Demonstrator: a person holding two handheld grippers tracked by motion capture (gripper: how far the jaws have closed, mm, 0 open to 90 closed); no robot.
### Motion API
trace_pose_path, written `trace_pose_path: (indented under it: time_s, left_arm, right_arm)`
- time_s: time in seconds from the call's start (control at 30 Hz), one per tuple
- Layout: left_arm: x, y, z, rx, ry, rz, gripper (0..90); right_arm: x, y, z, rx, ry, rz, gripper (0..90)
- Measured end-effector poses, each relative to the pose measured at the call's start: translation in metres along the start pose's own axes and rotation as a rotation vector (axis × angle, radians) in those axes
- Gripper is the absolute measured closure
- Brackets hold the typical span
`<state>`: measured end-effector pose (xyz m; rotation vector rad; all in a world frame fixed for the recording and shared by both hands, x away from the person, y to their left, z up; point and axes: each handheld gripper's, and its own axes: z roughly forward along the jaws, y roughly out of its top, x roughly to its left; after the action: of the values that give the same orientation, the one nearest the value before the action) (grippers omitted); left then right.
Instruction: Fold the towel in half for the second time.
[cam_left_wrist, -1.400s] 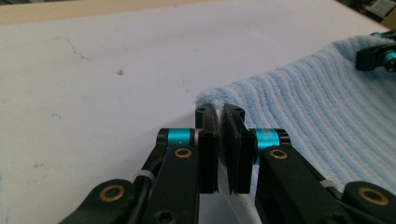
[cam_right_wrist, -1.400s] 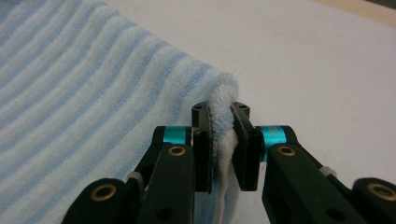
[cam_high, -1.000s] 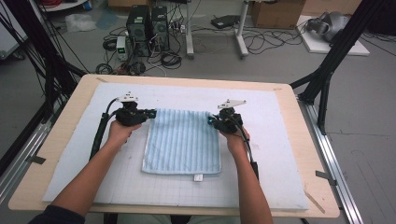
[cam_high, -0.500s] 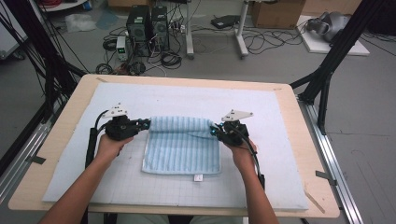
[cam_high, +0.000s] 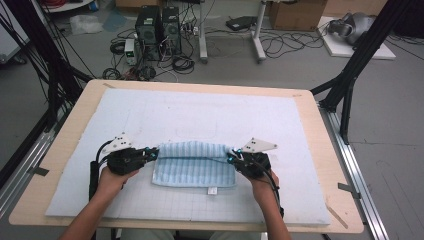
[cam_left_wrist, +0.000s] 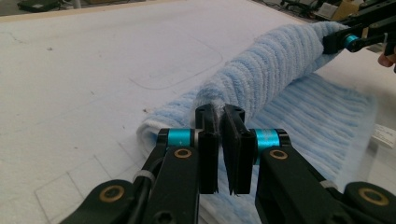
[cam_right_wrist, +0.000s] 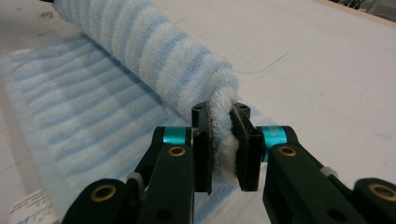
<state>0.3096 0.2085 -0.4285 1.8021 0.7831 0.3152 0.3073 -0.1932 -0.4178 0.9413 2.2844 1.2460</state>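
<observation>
We list one blue-striped towel (cam_high: 194, 165) on the white surface (cam_high: 200, 115), its far edge folded over, hiding the layer beneath. Left hand-held gripper (cam_left_wrist: 219, 122) and right hand-held gripper (cam_right_wrist: 223, 122) each pinch a folded corner. The towel's small white label (cam_high: 212, 190) bears print too small to read.

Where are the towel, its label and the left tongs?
towel (cam_high: 192, 170): high view, flat lower layer.
label (cam_high: 212, 190): high view, white tag at near edge.
left tongs (cam_left_wrist: 219, 122): left gripper view, tips pinching towel.
</observation>
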Motion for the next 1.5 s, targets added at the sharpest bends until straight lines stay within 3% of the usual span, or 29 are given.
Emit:
trace_pose_path:
  time_s: [0.33, 0.57, 0.63, 0.7, 0.77, 0.87, 0.93, 1.07, 1.17, 1.23, 1.37, 1.5]
  left_arm:
    - [-0.018, -0.013, -0.016, 0.039, -0.005, 0.039, 84.5]
    - [-0.022, -0.018, -0.025, 0.034, -0.025, 0.019, 84.1]
    - [-0.021, -0.018, -0.027, 0.027, -0.020, -0.021, 76.0]
    - [-0.018, -0.015, -0.031, -0.005, 0.011, -0.061, 56.7]
    - [-0.016, -0.012, -0.034, -0.051, 0.023, -0.067, 55.8]
    - [-0.014, -0.008, -0.033, -0.064, 0.023, -0.069, 55.3]
    - [-0.013, -0.008, -0.025, -0.044, 0.023, -0.072, 55.2]
    - [-0.015, -0.008, -0.006, 0.030, 0.015, -0.051, 55.9]
    - [-0.020, -0.008, 0.006, 0.065, -0.001, -0.033, 58.3]
    - [-0.023, -0.010, 0.011, 0.117, 0.008, -0.007, 59.8]
    - [-0.023, -0.017, 0.014, 0.199, 0.034, 0.003, 60.1]
    - [-0.027, -0.022, 0.010, 0.225, 0.050, 0.033, 61.0]
  right_arm:
    - [0.017, -0.020, -0.019, 0.000, 0.014, -0.028, 79.2]
    - [0.022, -0.025, -0.028, 0.022, 0.015, -0.071, 80.0]
    - [0.022, -0.028, -0.030, 0.024, 0.028, -0.064, 75.8]
    - [0.020, -0.029, -0.036, 0.002, 0.069, -0.032, 64.8]
    - [0.017, -0.028, -0.045, -0.046, 0.079, 0.005, 62.4]
    - [0.014, -0.024, -0.054, -0.113, 0.067, 0.044, 60.0]
    - [0.014, -0.022, -0.051, -0.112, 0.047, 0.051, 59.9]
    - [0.018, -0.020, -0.027, -0.047, 0.014, 0.048, 60.1]
    - [0.022, -0.017, -0.010, -0.002, 0.011, 0.038, 60.2]
    - [0.026, -0.016, -0.001, 0.035, 0.025, 0.037, 60.2]
    - [0.036, -0.018, 0.013, 0.126, 0.039, -0.026, 59.9]
    - [0.042, -0.020, 0.011, 0.153, 0.040, -0.071, 58.2]
